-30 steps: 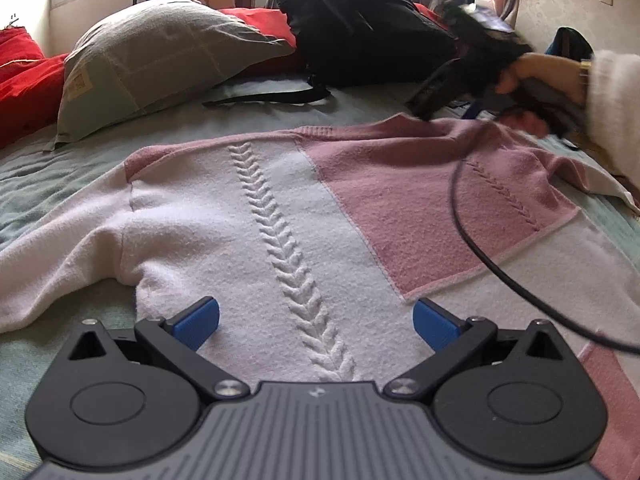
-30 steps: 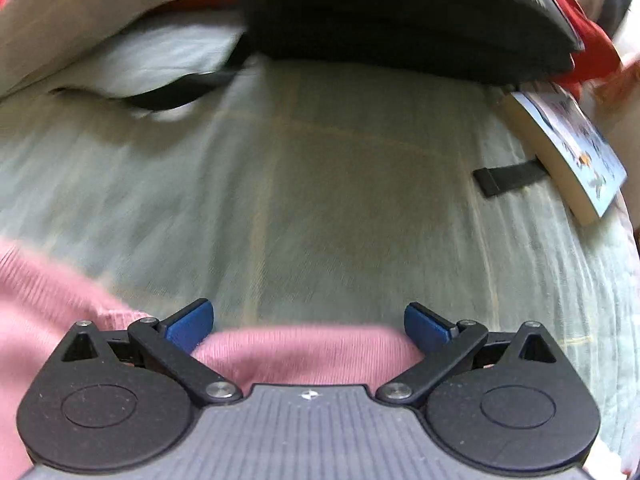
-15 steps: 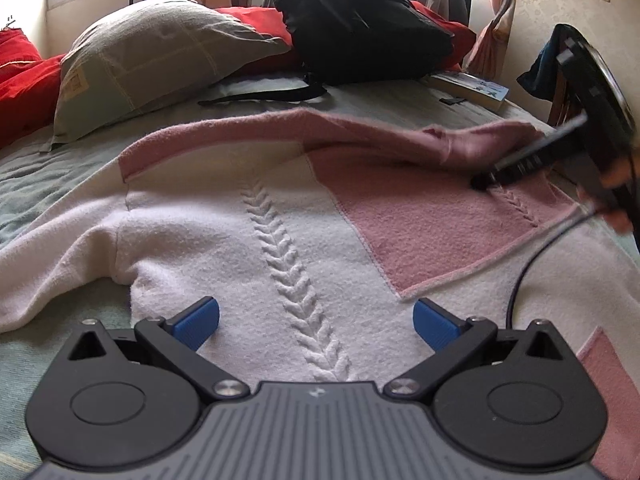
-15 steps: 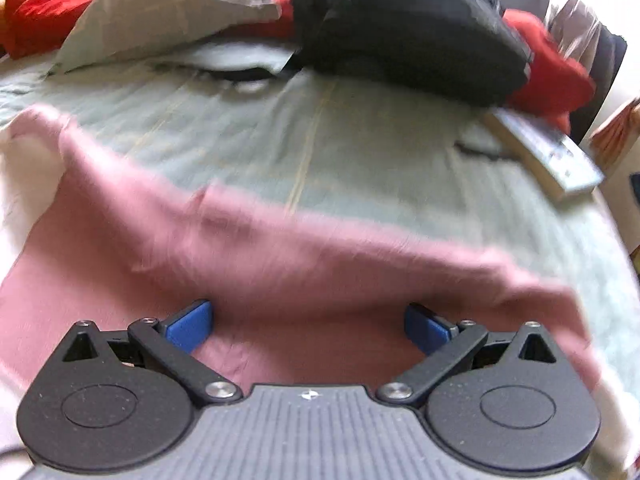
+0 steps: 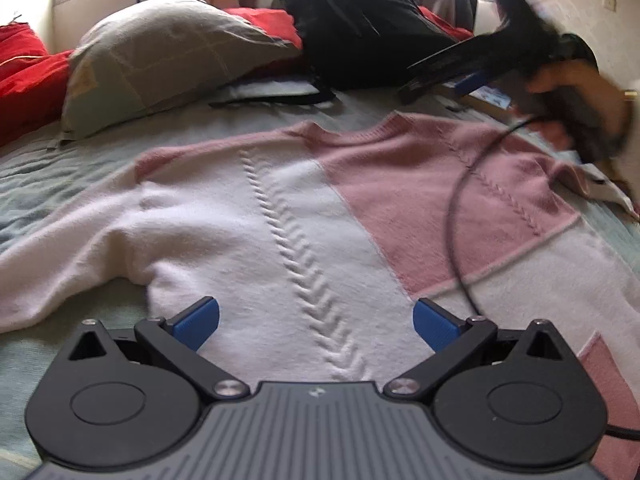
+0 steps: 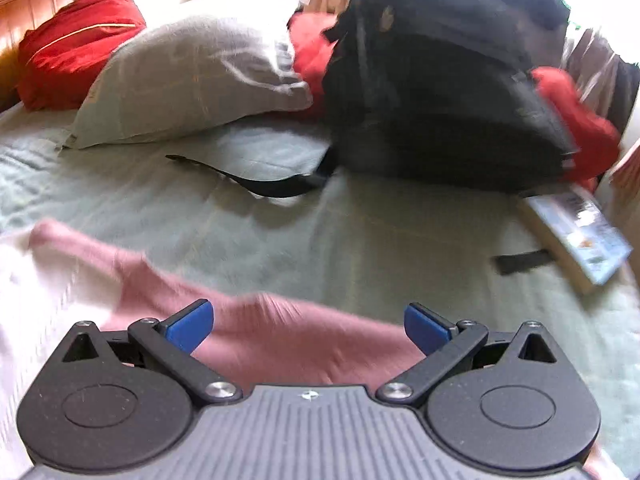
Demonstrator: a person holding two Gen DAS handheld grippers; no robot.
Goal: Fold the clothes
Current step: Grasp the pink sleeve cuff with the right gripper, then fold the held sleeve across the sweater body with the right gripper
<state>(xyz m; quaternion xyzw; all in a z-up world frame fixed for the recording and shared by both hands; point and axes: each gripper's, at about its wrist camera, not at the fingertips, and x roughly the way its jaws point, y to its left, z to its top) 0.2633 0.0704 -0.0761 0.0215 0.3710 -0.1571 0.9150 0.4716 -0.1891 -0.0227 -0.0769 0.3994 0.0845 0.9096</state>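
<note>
A pink and white knit sweater (image 5: 304, 216) lies spread flat on the pale green bedspread (image 5: 60, 160), collar toward the pillows. My left gripper (image 5: 316, 322) hovers open just above the sweater's lower hem, nothing between its blue pads. The right gripper (image 5: 472, 76), held in a person's hand, shows blurred in the left wrist view above the sweater's right shoulder. In the right wrist view the right gripper (image 6: 308, 326) is open over the sweater's pink shoulder edge (image 6: 280, 328), holding nothing.
A grey pillow (image 5: 160, 56), red cushions (image 5: 24, 76) and a black backpack (image 5: 360, 28) line the head of the bed. A book (image 6: 576, 236) and a black strap (image 6: 264, 184) lie on the bedspread beyond the sweater. A black cable (image 5: 460, 216) trails across the sweater.
The right gripper let the raised pink top edge go and rose away; the sweater's collar edge now lies flat again. The left gripper has stayed in place.
</note>
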